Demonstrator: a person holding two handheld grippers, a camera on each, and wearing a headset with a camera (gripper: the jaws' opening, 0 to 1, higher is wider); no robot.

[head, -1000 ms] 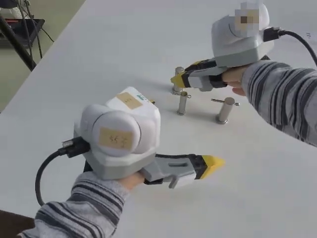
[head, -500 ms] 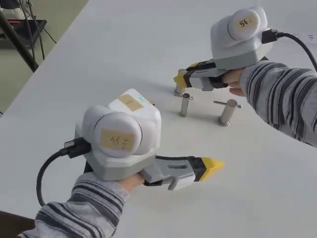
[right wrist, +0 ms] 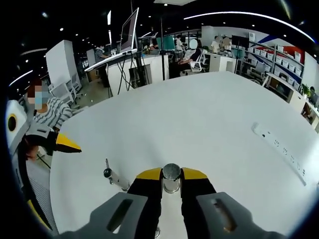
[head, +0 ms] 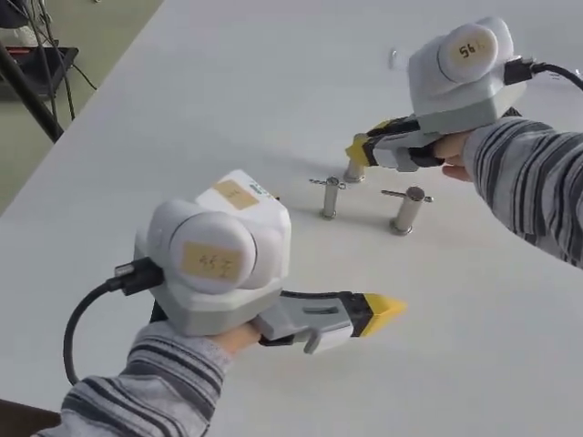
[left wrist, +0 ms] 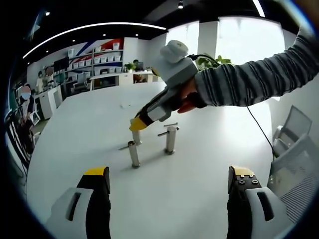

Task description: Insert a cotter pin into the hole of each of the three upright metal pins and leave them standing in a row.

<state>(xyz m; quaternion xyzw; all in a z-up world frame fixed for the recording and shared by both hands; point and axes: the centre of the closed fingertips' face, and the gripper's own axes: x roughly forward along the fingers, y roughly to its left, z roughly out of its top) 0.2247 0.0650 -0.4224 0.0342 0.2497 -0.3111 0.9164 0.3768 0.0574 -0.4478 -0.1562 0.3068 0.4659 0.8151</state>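
The left gripper, white-grey body w/ black jaws and yellow tips, is in the left hand, low and close to the person. A striped sleeve is behind it. The gripper lies approx. level above the white workbench top. The wrist is straight and the tips point to the right in head view. In left gripper view its jaws stand wide apart, released, w/ nothing btw. them.

The right gripper, same type, is in the right hand. The forearm comes in from the right side and the tips are tilted down to the table. In right gripper view the jaws are clenched on the head of the first shiny steel upright pin, one tip on each side. In head view this pin is the farthest one. I cannot tell if it has a cotter pin.

The second steel pin stands just beside it, w/ a thin wire cotter pin across its head. The third steel pin stands more to the right and also has a cotter pin through its head. All 3 are upright, near each other, not touching. The left gripper is well apart from them.
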